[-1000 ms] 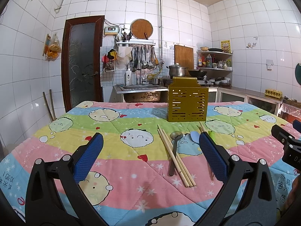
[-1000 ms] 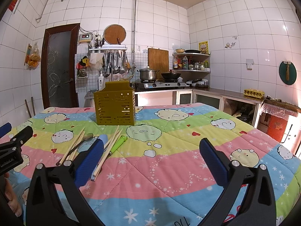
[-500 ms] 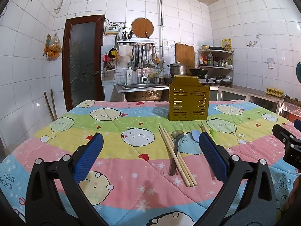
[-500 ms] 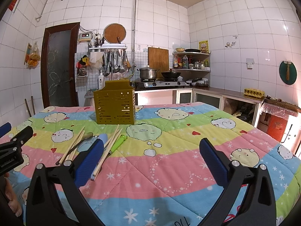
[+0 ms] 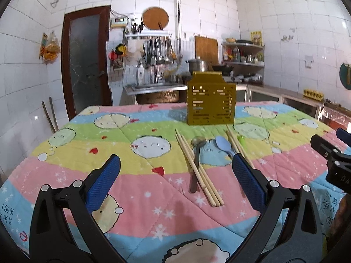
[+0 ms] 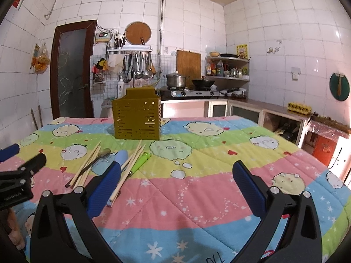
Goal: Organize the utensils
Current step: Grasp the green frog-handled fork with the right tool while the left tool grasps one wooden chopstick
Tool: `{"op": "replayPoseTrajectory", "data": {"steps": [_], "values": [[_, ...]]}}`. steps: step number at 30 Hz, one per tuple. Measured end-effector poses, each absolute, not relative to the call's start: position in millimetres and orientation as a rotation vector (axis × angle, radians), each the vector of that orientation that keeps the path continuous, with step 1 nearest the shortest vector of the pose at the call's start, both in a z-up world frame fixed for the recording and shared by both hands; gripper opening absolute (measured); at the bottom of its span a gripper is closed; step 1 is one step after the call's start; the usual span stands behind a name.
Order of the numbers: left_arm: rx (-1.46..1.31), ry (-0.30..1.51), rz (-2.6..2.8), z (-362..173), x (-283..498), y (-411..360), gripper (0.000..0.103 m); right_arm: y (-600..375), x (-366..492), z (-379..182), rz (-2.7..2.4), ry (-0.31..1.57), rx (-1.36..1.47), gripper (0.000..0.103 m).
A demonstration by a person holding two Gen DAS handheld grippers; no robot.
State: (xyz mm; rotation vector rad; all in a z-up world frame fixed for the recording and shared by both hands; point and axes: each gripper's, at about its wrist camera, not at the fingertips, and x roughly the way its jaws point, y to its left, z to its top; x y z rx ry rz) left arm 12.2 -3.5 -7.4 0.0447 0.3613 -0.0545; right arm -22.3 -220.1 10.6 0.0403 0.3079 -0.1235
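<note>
A gold slotted utensil holder (image 5: pixel 211 102) stands upright mid-table; it also shows in the right wrist view (image 6: pixel 137 116). In front of it lie a pair of wooden chopsticks (image 5: pixel 198 168), a metal spoon (image 5: pixel 196 157), a light blue spoon (image 5: pixel 223 144), more chopsticks (image 6: pixel 129 166) and a green-handled utensil (image 6: pixel 140 163). My left gripper (image 5: pixel 174 179) is open and empty, hovering above the table short of the spoon and chopsticks. My right gripper (image 6: pixel 175 183) is open and empty, to the right of the utensils.
The table carries a striped cartoon quilt (image 6: pixel 208 153). Behind it are a sink (image 5: pixel 158 89), a stove with a pot (image 6: pixel 176 80), hanging kitchen tools and shelves. A brown door (image 5: pixel 85 59) is at the back left. Cabinets (image 6: pixel 285 118) run along the right wall.
Both grippers have drifted slightly forward and lower toward the table; the utensils look a little nearer. Nothing on the table has moved.
</note>
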Motion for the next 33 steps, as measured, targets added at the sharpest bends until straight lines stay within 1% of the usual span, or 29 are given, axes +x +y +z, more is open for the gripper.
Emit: {"op": "replayPoseTrajectory", "data": {"steps": [3,9,13,16,18,23,29,33], "values": [[0.032,0.389,-0.056,-9,17,-1,0.098,-223,-20,10,-0.138,0.322,0.055,0.099],[0.012,0.508,-0.068,-12,47,4,0.098,-224,7,5,-0.151,0.438,0.06,0.099],[0.047,0.525,-0.049,-2,72,6,0.098,-219,37,10,-0.131,0.493,0.036,0.099],[0.047,0.56,-0.046,6,97,8,0.098,-213,60,14,-0.117,0.501,0.025,0.099],[0.052,0.592,-0.043,8,112,8,0.098,-208,79,14,-0.086,0.539,0.03,0.099],[0.035,0.688,-0.06,1,150,8,0.098,-198,121,4,-0.072,0.659,-0.004,0.099],[0.021,0.758,-0.071,-15,183,8,0.098,-210,152,-12,-0.115,0.726,0.05,0.099],[-0.02,0.837,-0.078,-29,202,11,0.086,-211,167,-21,-0.114,0.771,0.083,0.099]]}}
